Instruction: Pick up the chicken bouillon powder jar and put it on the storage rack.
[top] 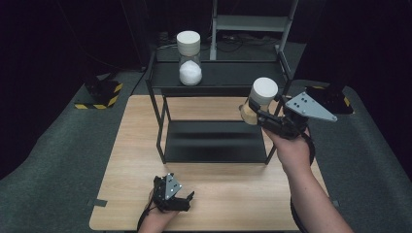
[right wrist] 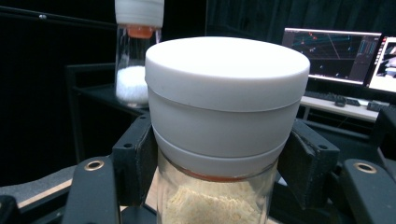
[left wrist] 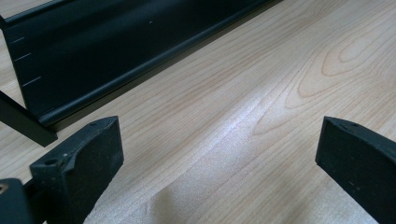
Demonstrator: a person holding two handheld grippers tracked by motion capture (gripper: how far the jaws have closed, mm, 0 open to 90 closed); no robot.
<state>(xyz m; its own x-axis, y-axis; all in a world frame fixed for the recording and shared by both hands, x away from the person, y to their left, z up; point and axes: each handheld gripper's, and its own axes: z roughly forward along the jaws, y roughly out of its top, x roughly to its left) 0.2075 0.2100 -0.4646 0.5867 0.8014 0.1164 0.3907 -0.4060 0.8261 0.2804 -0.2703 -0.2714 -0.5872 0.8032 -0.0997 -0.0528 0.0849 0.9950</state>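
left gripper [top: 185, 200] sits low at the table's [top: 136, 145] near edge, about 7 o'clock of the shelf rack [top: 214, 145], jaws spread wide with nothing between them, just bare wood grain in the left gripper view. the hand under it is mostly cut off by the frame edge.

further back, at 12 o'clock, a jar of white powder [top: 189, 58] stands upright on the rack's top shelf.

over on the right, the right gripper [top: 252, 115] is clamped on the jar with the yellowish powder [top: 258, 99], held in the air by the rack's right front post, around 2 o'clock. its long axis runs near vertical, white lid [right wrist: 226, 88] up, leaning a bit. the forearm reaches up from 5 o'clock, wrist bent left. the jar's bottom is cut off in the right gripper view.
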